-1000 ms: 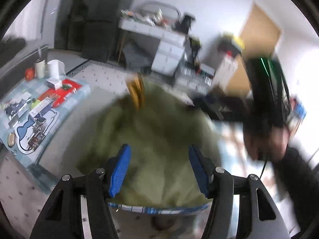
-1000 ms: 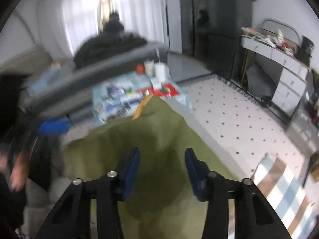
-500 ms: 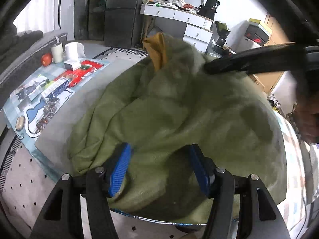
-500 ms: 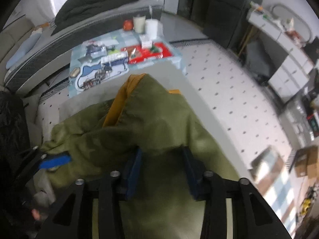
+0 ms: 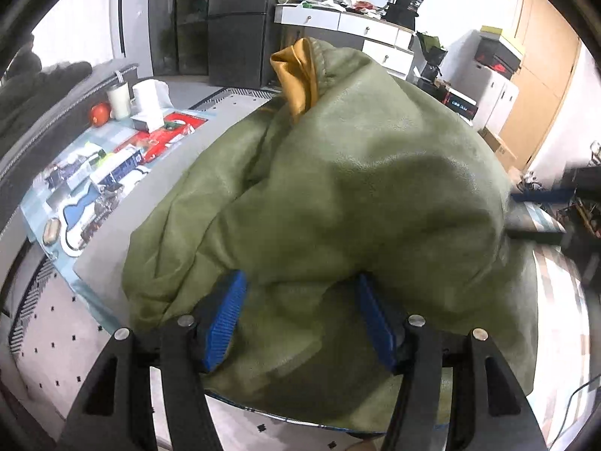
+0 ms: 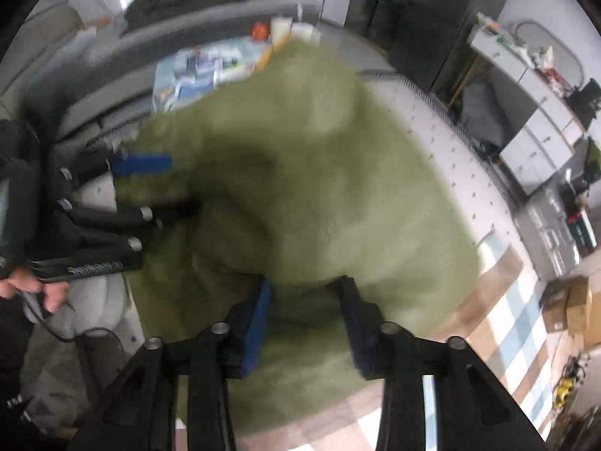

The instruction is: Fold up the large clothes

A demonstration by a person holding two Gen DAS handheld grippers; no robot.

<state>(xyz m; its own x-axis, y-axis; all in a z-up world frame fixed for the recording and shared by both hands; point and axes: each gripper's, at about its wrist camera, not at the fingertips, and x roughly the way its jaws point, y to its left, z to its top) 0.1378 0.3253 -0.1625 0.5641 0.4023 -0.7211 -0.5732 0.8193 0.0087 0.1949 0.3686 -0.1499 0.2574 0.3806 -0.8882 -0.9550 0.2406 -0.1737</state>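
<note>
The olive-green jacket [image 5: 338, 195] lies heaped on the grey table [image 5: 157, 195] right under me, one big garment with a soft, suede-like nap, bunched into rounded folds. A mustard-yellow lining [image 5: 298, 75] pokes up from its far end, smooth and shinier than the shell.

My left gripper [image 5: 300, 315] has its two blue ribbed pads [image 5: 225, 319] standing about half open, with a fold of the jacket bulging between them; I cannot tell whether they truly pinch it. My right gripper [image 6: 304, 323] has just been closing its jaws, which stand narrower, with a hump of green cloth between the pads; the blur keeps me from saying it is gripped.

At the table's far left lies a pale blue checked cloth [image 5: 75, 173] strewn with small packets, and past it one red round fruit [image 5: 99, 113], one white cup [image 5: 119, 99] and one white roll [image 5: 152, 94]. Beyond, white drawers [image 5: 357, 34] stand on a dotted tile floor [image 5: 52, 334].
</note>
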